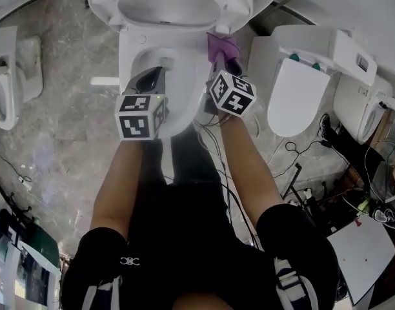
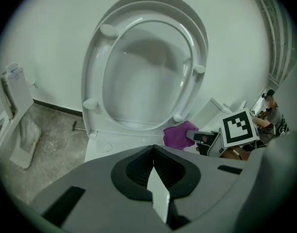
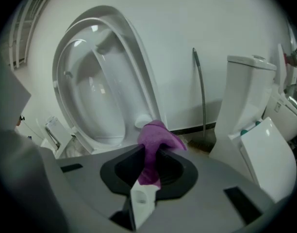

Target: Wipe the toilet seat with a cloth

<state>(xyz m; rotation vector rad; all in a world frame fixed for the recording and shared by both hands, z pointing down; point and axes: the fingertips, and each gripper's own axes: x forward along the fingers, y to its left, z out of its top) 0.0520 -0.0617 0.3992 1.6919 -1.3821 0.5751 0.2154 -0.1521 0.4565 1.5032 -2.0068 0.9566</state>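
The white toilet has its seat [image 1: 172, 2] and lid raised, and the bowl rim [image 1: 130, 50] lies bare. My right gripper [image 1: 222, 60] is shut on a purple cloth [image 1: 221, 45], which hangs over the rim's right rear corner, by the seat hinge. The cloth [image 3: 156, 140] is pinched between the jaws of the right gripper [image 3: 147, 178], with the raised seat [image 3: 97, 81] just beyond it. My left gripper [image 1: 161, 73] hovers over the bowl, shut and empty. From the left gripper [image 2: 153, 168] I see the raised seat [image 2: 143, 67], the cloth [image 2: 179, 134] and the right gripper [image 2: 203, 141].
A second toilet [image 1: 301, 89] stands close on the right, a third one [image 1: 4, 82] at the far left. Cables [image 1: 301, 173] trail over the marble floor at the right. A metal hose [image 3: 202, 96] runs down the wall behind.
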